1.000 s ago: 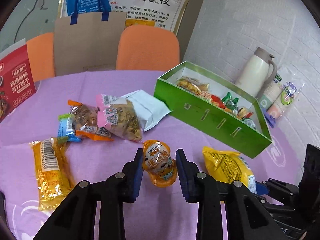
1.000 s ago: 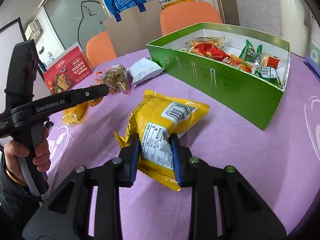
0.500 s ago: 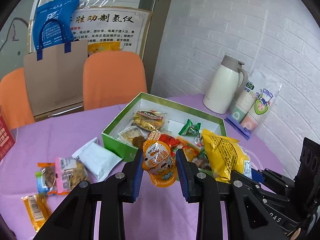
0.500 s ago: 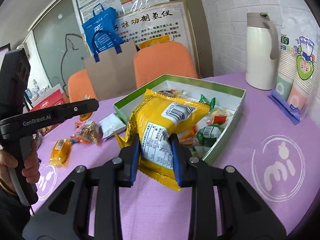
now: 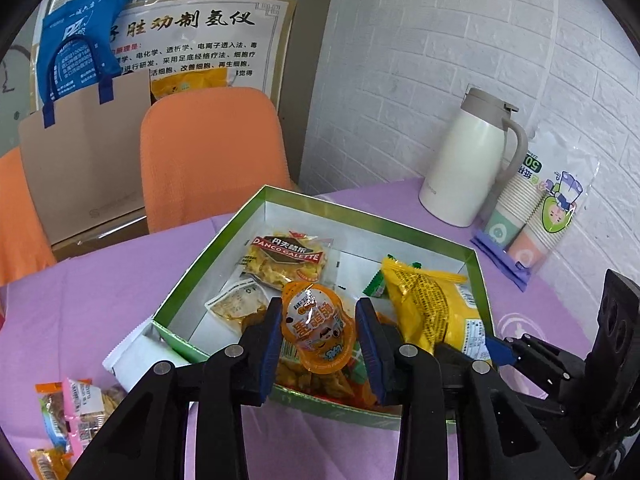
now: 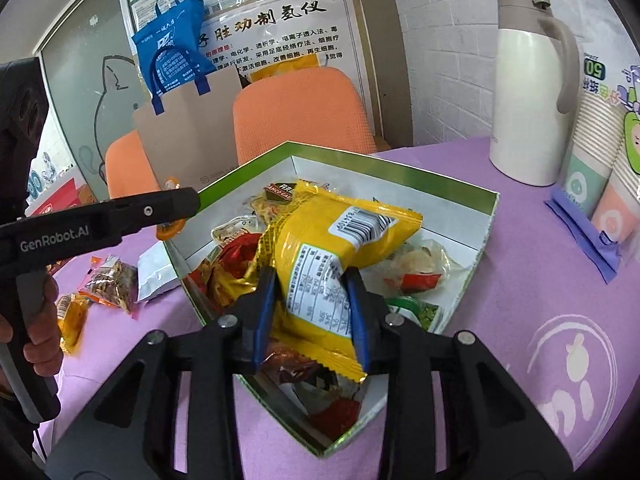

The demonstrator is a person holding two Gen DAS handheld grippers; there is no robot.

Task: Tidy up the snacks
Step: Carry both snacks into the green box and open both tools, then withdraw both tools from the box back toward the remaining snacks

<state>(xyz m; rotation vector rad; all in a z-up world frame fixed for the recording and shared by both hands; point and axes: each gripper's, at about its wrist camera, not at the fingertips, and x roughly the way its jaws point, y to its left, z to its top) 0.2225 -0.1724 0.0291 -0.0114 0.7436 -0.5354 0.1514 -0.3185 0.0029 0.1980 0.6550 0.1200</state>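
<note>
Snacks fill an open green cardboard box with a white lining, which sits on a purple tablecloth. Above the box, the left gripper is clamped on a small orange jelly cup with a clear printed lid, and the right gripper is clamped on a glossy yellow crimped snack bag showing a white barcode label. More small packets lie loose on the cloth just left of the box, and a cream thermal jug stands behind it by the white brick wall.
</note>
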